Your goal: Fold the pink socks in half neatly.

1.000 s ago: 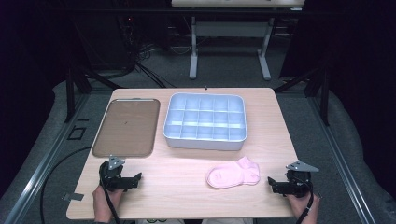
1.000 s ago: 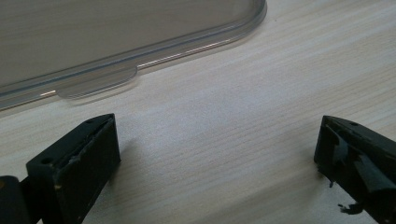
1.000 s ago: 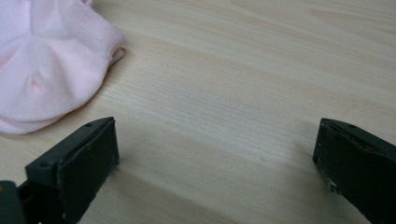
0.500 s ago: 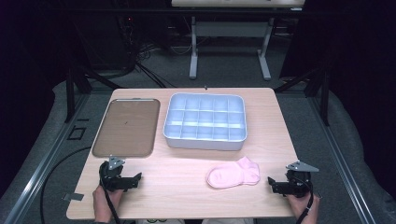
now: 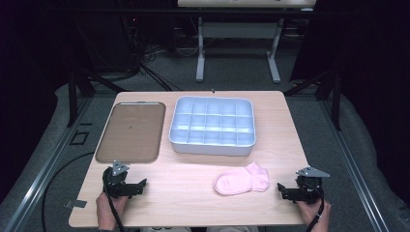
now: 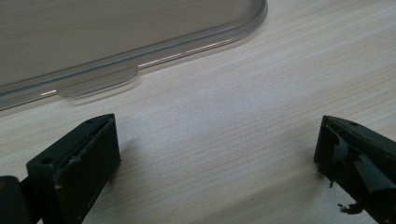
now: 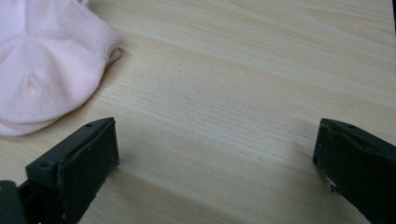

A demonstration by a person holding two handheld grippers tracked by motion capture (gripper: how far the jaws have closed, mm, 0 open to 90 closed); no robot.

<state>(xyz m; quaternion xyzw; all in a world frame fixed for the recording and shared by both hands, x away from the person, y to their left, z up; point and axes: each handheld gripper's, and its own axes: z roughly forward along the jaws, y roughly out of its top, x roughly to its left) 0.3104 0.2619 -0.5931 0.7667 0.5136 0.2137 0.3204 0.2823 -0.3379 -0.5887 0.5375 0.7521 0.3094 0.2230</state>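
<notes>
Near edge of the light wood-grain counter (image 5: 193, 193): the left tool (image 5: 141, 186), held in a hand (image 5: 107, 212) at the near left corner, lay low over the bare wood with its two black jaws spread wide and nothing between them. The right tool (image 5: 281, 189), held at the near right corner, was likewise released, jaws wide apart over bare wood and empty.

Just beside the right tool, towards the middle of the counter, lay the pale pink knitted sock (image 5: 241, 179), flat on the wood and apart from both tools; in the right gripper view its ribbed cuff (image 7: 88, 32) sat beyond the left jaw, not touching it.

Farther back, at the left, a brown-tinted clear plastic tray with rounded corners (image 5: 129, 131) lay flat; nothing showed in it. In the left gripper view its clear rim (image 6: 140, 58) ran just beyond the open jaws.

To the right of the tray, near it but apart, stood the pale blue plastic organiser box divided into a grid of small compartments (image 5: 212, 125); every visible compartment held nothing.

Beyond the counter: grey floor (image 5: 232, 72), black cables (image 5: 145, 58), and the white legs of a second table (image 5: 199, 53) against a dark room.
</notes>
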